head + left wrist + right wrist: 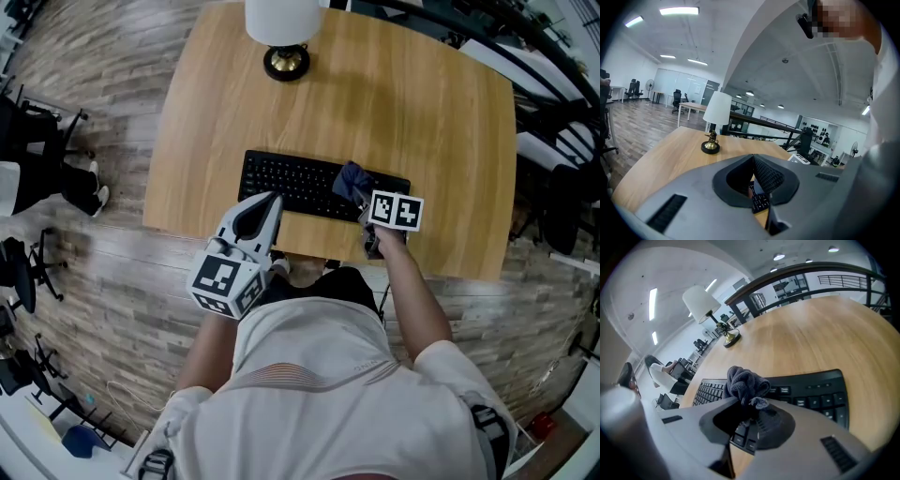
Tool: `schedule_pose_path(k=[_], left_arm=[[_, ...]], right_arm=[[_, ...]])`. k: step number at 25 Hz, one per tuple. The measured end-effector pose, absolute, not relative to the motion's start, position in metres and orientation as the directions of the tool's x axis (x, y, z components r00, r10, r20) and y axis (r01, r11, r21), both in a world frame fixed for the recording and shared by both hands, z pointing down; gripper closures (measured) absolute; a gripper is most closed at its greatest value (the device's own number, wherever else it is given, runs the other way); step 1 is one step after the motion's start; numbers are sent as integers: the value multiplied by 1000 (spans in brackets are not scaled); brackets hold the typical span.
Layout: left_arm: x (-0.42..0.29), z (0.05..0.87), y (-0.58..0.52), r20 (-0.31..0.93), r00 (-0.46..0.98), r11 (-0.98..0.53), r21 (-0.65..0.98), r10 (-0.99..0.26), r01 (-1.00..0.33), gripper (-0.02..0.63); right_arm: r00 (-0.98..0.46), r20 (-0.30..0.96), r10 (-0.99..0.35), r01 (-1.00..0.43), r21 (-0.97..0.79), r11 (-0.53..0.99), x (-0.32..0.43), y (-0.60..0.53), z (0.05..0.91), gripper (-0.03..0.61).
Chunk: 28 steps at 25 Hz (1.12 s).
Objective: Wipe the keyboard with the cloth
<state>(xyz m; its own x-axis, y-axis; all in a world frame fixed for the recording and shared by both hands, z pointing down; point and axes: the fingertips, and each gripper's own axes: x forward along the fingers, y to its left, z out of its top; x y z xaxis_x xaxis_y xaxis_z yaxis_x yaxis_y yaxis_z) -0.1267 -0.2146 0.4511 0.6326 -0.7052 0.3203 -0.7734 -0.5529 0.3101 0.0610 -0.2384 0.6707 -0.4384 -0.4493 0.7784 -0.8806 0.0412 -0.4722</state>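
Note:
A black keyboard (pixel 300 183) lies near the front edge of the wooden desk (pixel 422 122). My right gripper (pixel 367 208) is shut on a bunched dark blue cloth (pixel 352 178), which rests on the keyboard's right half. In the right gripper view the cloth (pixel 744 383) bulges out above the jaws, over the keyboard (pixel 811 390). My left gripper (pixel 270 202) hovers at the keyboard's front left edge. Its jaws are shut with nothing between them. In the left gripper view a strip of keys (pixel 759 202) shows just below the closed gripper (pixel 753 164).
A lamp with a white shade and a brass base (pixel 286 62) stands at the back of the desk, beyond the keyboard; the lamp (pixel 715 117) also shows in the left gripper view. Office chairs (pixel 37 150) stand on the wood floor at the left.

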Motion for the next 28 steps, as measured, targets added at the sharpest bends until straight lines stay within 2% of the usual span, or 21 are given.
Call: schedule_pose_path(k=[17,23,28], left_arm=[[-19,442,-192,310,706,-642,294,-637,-708,598],[-17,444,-187,319,707,-647,288,-631,-706,598],[-41,445,-188,323,687,-624,289,-650,-726,598]], right_arm=[[-327,771,-546,-874,-467,-136,208,-197,672,457],[-288,770,-570,-854,-475,-211,241,-186,671,459],[-355,684,-638,-821,-555,-137,218,-188,632,459]])
